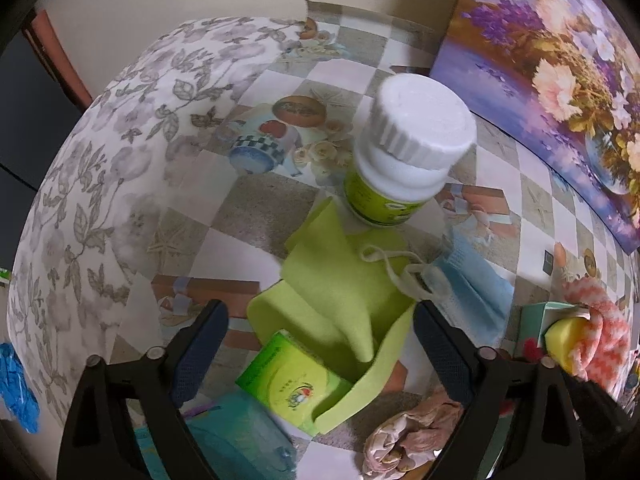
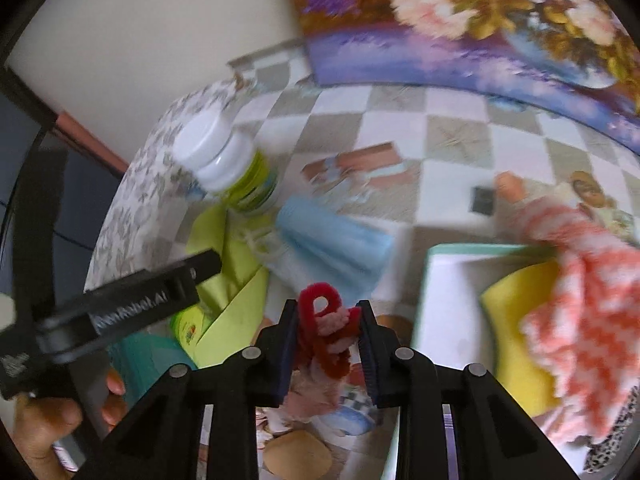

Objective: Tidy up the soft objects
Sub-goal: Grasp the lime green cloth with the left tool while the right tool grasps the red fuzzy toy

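My right gripper (image 2: 329, 316) is shut on a red and pink fuzzy twisted piece (image 2: 326, 324) and holds it above the table, left of a mint-rimmed white box (image 2: 440, 304). The box holds a yellow sponge (image 2: 508, 320) and an orange-white knitted cloth (image 2: 588, 312). My left gripper (image 1: 320, 320) is open above a lime green cloth (image 1: 340, 280) with a green packet (image 1: 292, 380) between its fingers. A blue face mask (image 1: 472, 284) lies to the right; it also shows in the right wrist view (image 2: 332, 248).
A green-labelled bottle with a white cap (image 1: 404, 148) stands behind the green cloth. A crumpled pink floral cloth (image 1: 408, 440) lies near the front. A flower painting (image 1: 560, 80) leans at the back right. The table edge (image 1: 60, 208) curves at left. A blue glove (image 1: 16, 384) lies off the table at left.
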